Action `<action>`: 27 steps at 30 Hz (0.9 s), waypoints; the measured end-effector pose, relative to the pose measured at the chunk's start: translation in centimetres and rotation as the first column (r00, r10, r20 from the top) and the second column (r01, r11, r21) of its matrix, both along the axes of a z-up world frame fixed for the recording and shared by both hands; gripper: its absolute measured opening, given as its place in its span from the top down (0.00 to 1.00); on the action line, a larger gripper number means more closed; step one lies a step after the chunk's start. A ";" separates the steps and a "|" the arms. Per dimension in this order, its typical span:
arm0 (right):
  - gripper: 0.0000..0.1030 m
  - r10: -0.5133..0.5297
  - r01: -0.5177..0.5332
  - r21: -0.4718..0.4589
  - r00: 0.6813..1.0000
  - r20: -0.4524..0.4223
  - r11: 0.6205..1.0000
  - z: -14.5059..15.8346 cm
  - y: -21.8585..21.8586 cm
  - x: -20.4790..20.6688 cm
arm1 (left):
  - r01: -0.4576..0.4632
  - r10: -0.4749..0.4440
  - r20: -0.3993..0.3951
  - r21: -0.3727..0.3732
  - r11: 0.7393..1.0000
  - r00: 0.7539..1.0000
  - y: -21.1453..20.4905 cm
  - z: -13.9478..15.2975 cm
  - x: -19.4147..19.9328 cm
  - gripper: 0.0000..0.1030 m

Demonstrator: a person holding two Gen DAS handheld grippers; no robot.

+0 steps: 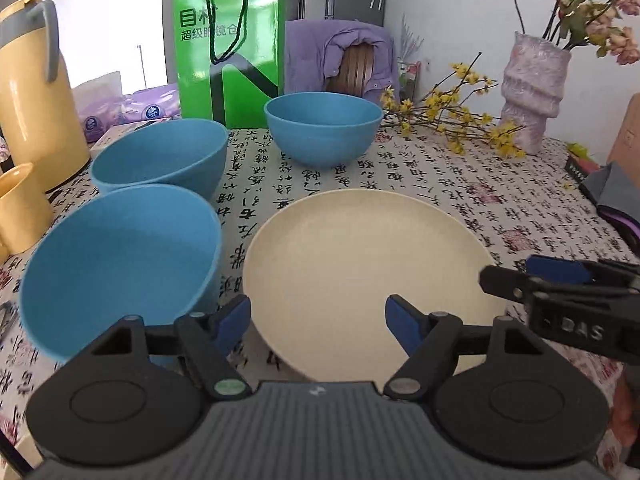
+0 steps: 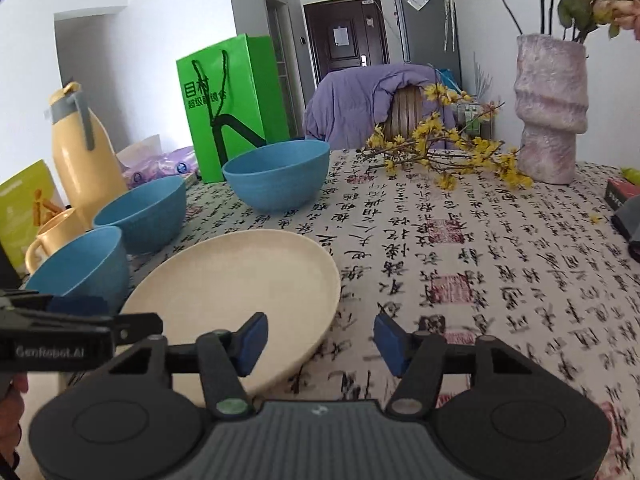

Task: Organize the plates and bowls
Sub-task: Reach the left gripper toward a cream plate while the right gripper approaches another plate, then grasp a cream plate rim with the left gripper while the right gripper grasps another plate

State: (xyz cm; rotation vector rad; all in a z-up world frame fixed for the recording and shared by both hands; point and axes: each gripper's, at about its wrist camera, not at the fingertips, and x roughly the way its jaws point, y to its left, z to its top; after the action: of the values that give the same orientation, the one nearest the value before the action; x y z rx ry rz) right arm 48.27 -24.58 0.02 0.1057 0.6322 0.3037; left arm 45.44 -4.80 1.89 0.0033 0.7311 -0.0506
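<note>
A table (image 2: 500,264) under a cloth printed with black calligraphy and red seals fills both views. At its far edge stands a green bag (image 1: 230,48) with a dark cord handle, and behind that a chair draped in a purple jacket (image 2: 360,100). To the left is a yellow jug (image 1: 32,92) with a grey handle, with a yellow mug (image 1: 20,208) in front of it. On the right, a ribbed pink vase (image 2: 550,108) holds faded roses, and a branch of yellow blossoms (image 2: 444,152) lies on the cloth beside it. A cream plate (image 1: 360,268) sits flat near the table's front edge. Left of it are three blue bowls: the near bowl (image 1: 116,264) just beside the plate, the middle bowl (image 1: 160,156) close behind it, and the far bowl (image 1: 324,130) standing apart in front of the bag. The left gripper (image 1: 318,320) hovers over the plate's near rim with its jaws apart and nothing between the blue pads. The right gripper (image 2: 320,344) is at the plate's right edge, its left pad (image 2: 254,342) over the rim, its right one over bare cloth; it too is spread and grips nothing.
</note>
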 end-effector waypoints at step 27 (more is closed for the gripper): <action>0.92 -0.061 0.061 -0.011 0.998 -0.019 0.998 -1.0 -1.9 0.0 | 0.055 -0.055 -0.025 0.007 0.998 0.998 -2.4 -0.5 0.5 0.92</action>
State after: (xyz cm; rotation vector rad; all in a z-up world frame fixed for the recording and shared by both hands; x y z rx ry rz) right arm 48.28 -26.49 -1.01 0.1177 0.6482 0.2406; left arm 45.89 -7.20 1.37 0.0302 0.7561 -0.1003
